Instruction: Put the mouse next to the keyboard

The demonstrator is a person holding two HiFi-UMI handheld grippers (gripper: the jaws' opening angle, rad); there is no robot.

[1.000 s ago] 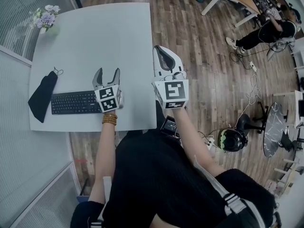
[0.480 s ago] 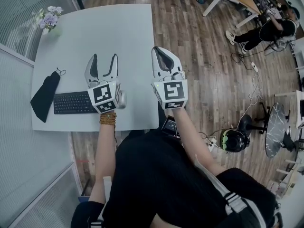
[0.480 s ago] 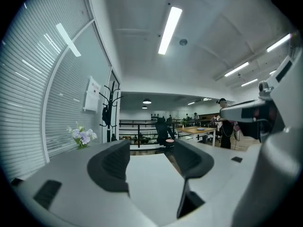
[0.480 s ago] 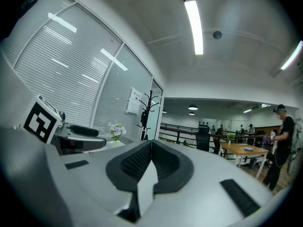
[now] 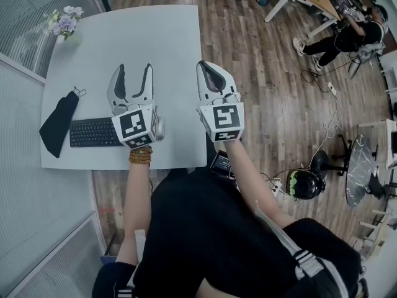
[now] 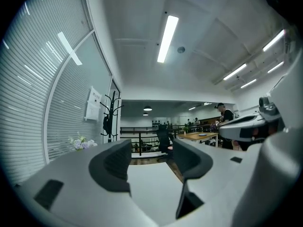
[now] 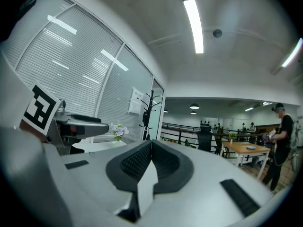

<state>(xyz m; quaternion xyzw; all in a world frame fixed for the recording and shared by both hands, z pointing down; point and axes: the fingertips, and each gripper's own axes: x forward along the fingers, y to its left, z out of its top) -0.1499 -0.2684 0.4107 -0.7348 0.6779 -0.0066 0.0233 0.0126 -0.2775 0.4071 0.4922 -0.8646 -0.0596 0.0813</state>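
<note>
Mouse (image 5: 159,128) looks parked to me. Only a grey sliver of it peeks out past the left claw's (image 5: 133,71) cube (image 5: 133,126), sitting on the worktop (image 5: 167,48) just off the right end of the keyboard (image 5: 93,133). The cube covers the spot where they meet, so I can't tell if they touch.

The left claw is wide with nothing in it, just the room showing between the jaws, which have just been closing in a little. It hangs above the worktop pointing level, I'd guess to stay clear so it doesn't nudge the mouse.

The right claw (image 7: 151,148) is pinched shut and empty, held off the worktop's edge over the floor (image 5: 260,73). It's probably just out of the way, since this is a one-hand job.
</note>
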